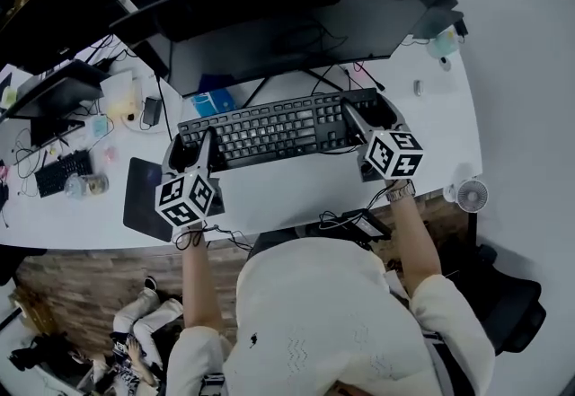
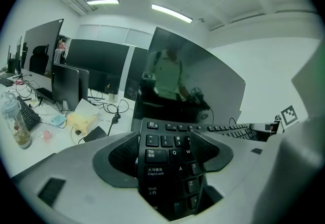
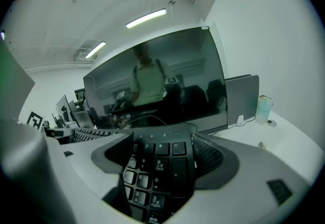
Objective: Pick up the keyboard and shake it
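A black full-size keyboard (image 1: 274, 127) lies across the white desk (image 1: 296, 192) in front of the curved monitor, held at both ends. My left gripper (image 1: 195, 147) is shut on its left end; in the left gripper view the pads (image 2: 124, 154) clamp the Tab and Caps Lock side of the keyboard (image 2: 170, 162), my left gripper (image 2: 165, 152) straddling it. My right gripper (image 1: 364, 111) is shut on the number-pad end, and the right gripper view shows the keyboard (image 3: 160, 167) between the jaws of my right gripper (image 3: 162, 154). Whether the keyboard is off the desk I cannot tell.
A large curved monitor (image 1: 296, 26) stands just behind the keyboard. At the left are a second keyboard (image 1: 58, 171), a dark pad (image 1: 144, 197), a blue box (image 1: 213, 102) and cables. A small fan (image 1: 471, 195) sits at the right desk corner, a bottle (image 1: 442, 44) farther back.
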Action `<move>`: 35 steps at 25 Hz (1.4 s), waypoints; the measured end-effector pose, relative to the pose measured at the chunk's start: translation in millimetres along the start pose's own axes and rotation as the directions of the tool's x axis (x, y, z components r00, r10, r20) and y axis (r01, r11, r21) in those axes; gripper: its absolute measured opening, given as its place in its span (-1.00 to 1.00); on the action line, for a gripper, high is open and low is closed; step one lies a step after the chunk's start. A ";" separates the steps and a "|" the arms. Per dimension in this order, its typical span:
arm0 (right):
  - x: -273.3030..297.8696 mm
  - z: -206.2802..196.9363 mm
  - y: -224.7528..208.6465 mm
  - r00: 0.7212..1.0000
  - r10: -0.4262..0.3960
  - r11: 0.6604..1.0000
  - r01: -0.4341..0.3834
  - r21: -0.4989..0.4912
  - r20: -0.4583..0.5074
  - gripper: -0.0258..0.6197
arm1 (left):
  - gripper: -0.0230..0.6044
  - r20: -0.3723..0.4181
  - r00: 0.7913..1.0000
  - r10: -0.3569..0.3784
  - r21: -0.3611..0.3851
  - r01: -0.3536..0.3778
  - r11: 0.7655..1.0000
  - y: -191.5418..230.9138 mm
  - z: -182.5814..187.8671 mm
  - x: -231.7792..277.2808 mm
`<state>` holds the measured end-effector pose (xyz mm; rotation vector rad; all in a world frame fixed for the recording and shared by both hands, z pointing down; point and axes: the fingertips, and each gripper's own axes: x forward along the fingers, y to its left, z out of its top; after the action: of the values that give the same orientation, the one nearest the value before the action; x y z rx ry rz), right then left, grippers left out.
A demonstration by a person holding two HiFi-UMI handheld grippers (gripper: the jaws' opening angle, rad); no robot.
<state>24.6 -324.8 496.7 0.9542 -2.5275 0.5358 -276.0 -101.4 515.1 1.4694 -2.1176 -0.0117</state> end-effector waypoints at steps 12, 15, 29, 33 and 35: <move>9.0 -45.5 -14.4 0.995 0.002 0.999 0.001 0.034 -0.104 0.17 | 0.05 -0.099 0.995 0.026 -0.021 -0.029 0.999 2.9 -45.3 5.1; 13.9 -56.4 -16.7 0.991 0.008 0.999 -0.003 0.039 -0.135 0.17 | 0.05 -0.122 0.992 0.039 -0.032 -0.043 0.999 5.8 -56.7 6.2; 15.9 -116.3 -24.7 0.964 0.013 0.998 0.003 0.058 -0.266 0.17 | 0.05 -0.222 0.973 0.071 -0.073 -0.089 0.993 13.6 -120.3 -2.9; 15.0 -131.9 -28.5 0.954 0.007 0.998 0.012 0.062 -0.301 0.17 | 0.05 -0.250 0.965 0.072 -0.086 -0.097 0.992 14.6 -137.1 -3.6; 13.5 -140.3 -29.4 0.948 0.006 0.998 0.016 0.066 -0.319 0.17 | 0.05 -0.265 0.961 0.073 -0.090 -0.100 0.991 15.4 -145.6 -5.0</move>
<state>65.8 -285.9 629.1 0.8220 -2.2289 0.7170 -223.4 -47.5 640.7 1.2437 -1.9345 0.1000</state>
